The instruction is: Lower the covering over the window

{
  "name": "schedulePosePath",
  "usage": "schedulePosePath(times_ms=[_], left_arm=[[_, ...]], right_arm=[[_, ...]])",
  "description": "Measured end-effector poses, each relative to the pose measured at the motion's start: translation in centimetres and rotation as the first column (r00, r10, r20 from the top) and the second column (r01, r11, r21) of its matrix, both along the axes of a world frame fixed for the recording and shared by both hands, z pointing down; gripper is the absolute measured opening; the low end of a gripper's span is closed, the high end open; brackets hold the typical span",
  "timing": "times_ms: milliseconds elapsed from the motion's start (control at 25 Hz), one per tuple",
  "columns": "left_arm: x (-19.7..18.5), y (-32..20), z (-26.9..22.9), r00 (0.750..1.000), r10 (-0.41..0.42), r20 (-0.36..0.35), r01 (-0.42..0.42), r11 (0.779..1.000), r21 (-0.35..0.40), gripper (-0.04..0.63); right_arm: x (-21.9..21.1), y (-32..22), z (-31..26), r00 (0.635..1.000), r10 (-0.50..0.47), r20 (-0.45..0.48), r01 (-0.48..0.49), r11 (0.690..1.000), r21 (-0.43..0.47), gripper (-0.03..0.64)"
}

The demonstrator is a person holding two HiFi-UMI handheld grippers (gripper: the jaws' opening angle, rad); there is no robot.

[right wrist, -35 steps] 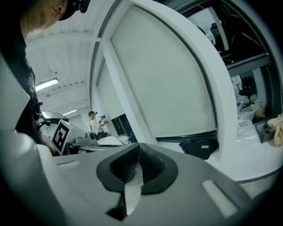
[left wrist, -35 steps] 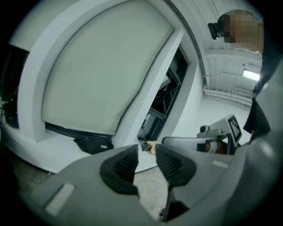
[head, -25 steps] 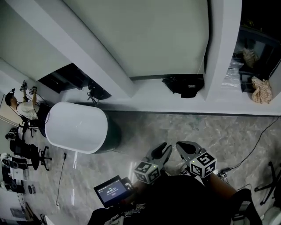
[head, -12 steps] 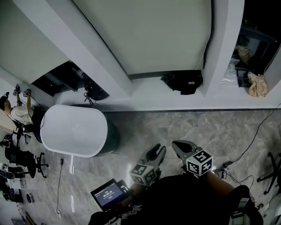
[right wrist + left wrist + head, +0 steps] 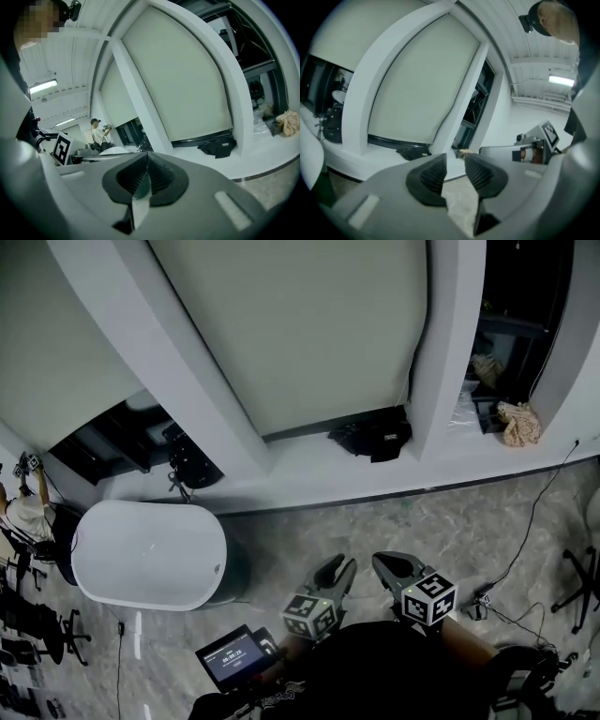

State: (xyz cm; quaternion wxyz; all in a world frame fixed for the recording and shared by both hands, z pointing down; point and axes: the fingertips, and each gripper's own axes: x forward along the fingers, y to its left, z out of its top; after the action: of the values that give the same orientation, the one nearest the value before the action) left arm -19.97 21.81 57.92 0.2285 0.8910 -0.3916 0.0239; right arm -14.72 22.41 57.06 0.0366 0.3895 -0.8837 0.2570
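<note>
The pale window covering (image 5: 309, 324) hangs low over the middle window, with a narrow dark gap left above the white sill (image 5: 309, 470). A thin cord (image 5: 410, 381) runs down its right edge. My left gripper (image 5: 339, 566) is open and empty at the bottom of the head view, well short of the window. Beside it my right gripper (image 5: 382, 561) is shut with nothing in it. In the left gripper view the covering (image 5: 422, 93) stands far beyond the parted pads (image 5: 433, 173). In the right gripper view the covering (image 5: 187, 79) rises above the pressed-together pads (image 5: 159, 176).
A black bag (image 5: 375, 439) lies on the sill below the covering. A crumpled cloth (image 5: 517, 423) sits on the sill at the uncovered right window. A white oval table (image 5: 145, 554) stands on the left, a small screen (image 5: 234, 655) near me. A cable (image 5: 534, 521) crosses the floor.
The head view has swung, so the window wall now slants and the right window shows more. Both grippers have shifted slightly sideways across the floor. Their jaws look unchanged.
</note>
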Motion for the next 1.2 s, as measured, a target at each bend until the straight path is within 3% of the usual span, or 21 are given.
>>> schedulePosePath(times_ms=[240,520,1200], left_arm=[[-1.9,1.8,0.1,0.997,0.074,0.005,-0.074,0.997,-0.003,0.12],[-3.5,3.1,-0.4,0.995,0.098,-0.018,-0.098,0.995,0.015,0.12],[-5.3,4.8,-0.6,0.997,0.064,-0.041,-0.064,0.998,0.011,0.12]], right_arm=[[-2.1,2.3,-0.1,0.998,0.066,0.008,-0.066,0.998,0.017,0.008],[-3.1,4.7,-0.2,0.993,0.118,0.016,-0.119,0.992,0.04,0.008],[-5.0,5.9,-1.0,0.996,0.086,-0.006,-0.085,0.994,0.072,0.006]])
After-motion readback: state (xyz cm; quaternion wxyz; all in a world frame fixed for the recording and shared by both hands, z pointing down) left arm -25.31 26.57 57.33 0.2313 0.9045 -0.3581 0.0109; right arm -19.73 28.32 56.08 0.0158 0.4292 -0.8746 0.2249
